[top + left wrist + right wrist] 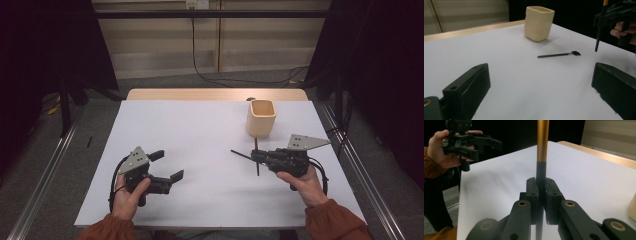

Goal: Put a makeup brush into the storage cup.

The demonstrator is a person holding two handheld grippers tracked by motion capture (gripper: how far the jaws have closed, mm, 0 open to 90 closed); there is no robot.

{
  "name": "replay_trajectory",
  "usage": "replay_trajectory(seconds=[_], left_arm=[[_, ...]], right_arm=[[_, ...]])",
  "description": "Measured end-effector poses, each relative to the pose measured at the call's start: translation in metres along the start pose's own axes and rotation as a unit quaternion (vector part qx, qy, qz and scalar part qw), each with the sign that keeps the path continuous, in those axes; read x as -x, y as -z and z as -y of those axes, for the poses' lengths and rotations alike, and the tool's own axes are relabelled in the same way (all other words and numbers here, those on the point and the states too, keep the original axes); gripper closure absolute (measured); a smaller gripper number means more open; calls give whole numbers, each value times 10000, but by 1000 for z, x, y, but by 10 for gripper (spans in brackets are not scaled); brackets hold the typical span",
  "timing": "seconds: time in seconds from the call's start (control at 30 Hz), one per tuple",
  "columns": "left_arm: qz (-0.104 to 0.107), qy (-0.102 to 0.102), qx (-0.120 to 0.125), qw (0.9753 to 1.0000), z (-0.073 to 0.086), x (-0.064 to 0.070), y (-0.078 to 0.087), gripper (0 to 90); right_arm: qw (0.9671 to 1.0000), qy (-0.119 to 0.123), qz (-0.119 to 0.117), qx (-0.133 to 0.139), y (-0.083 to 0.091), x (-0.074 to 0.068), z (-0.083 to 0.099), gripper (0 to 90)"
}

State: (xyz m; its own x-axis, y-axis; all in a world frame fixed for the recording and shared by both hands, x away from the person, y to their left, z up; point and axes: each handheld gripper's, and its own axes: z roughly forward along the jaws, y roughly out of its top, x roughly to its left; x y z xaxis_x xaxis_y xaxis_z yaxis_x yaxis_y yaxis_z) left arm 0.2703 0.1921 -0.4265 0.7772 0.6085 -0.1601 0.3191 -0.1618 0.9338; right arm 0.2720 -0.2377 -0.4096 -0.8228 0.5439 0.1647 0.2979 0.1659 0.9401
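Observation:
A cream square cup [260, 117] [539, 23] stands at the table's far right. In front of it, my right gripper [257, 156] [541, 182] is shut on a thin stick [257, 167] [542, 145], black below and gold above, held across the jaws. In the left gripper view that stick [598, 35] hangs point down above the table. A small black brush [241, 154] [559, 54] lies flat on the white table, just left of the right gripper. My left gripper [167, 165] [540, 92] is open over the near left, nothing between its jaws.
The white tabletop [200, 130] has a wooden strip [215, 94] along its far edge. Metal rails [45, 175] run along both sides, with grey floor and cables beyond. A hand holds the left gripper [471, 142] in the right gripper view.

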Motion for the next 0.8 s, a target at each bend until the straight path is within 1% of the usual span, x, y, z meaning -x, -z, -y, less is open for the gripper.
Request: replay_trajectory(seconds=[0.03,0.07,0.1,0.17,0.23,0.27,0.37,0.43,0.5,0.57,0.67,0.73,0.8], left_arm=[[-70,-64,-63,9999,1,0,3,24],[-113,-117,-48,9999,2,1,4,24],[-98,-109,-21,9999,4,0,5,22],[-102,-26,8,9999,8,-1,7,22],[-134,-8,-53,9999,11,-4,8,22],[-146,41,-26,9999,12,-4,8,22],[-181,45,59,9998,12,-7,12,22],[-215,100,115,9997,13,-9,15,22],[-258,102,117,9995,13,-9,18,22],[-266,57,164,9995,13,-10,21,22],[-384,21,176,9991,13,-11,24,22],[-339,89,201,9992,14,-11,24,22],[-347,76,108,9993,15,-11,23,22]], right_arm=[[10000,-9,25,4,1,1,0,832],[10000,-18,53,5,2,3,0,832],[10000,-19,65,22,2,4,0,832],[9999,-32,102,31,3,5,-1,833],[9999,-29,123,48,4,6,-2,833],[9999,-36,129,65,4,7,-3,833],[9998,-49,167,92,6,9,-4,833],[9997,-33,206,102,6,10,-5,832],[9996,-17,244,116,7,12,-7,833],[9995,-26,286,148,8,13,-9,833],[9993,-23,337,167,10,16,-12,833],[9991,-8,373,213,10,17,-15,833],[9989,1,398,240,11,18,-18,833]])
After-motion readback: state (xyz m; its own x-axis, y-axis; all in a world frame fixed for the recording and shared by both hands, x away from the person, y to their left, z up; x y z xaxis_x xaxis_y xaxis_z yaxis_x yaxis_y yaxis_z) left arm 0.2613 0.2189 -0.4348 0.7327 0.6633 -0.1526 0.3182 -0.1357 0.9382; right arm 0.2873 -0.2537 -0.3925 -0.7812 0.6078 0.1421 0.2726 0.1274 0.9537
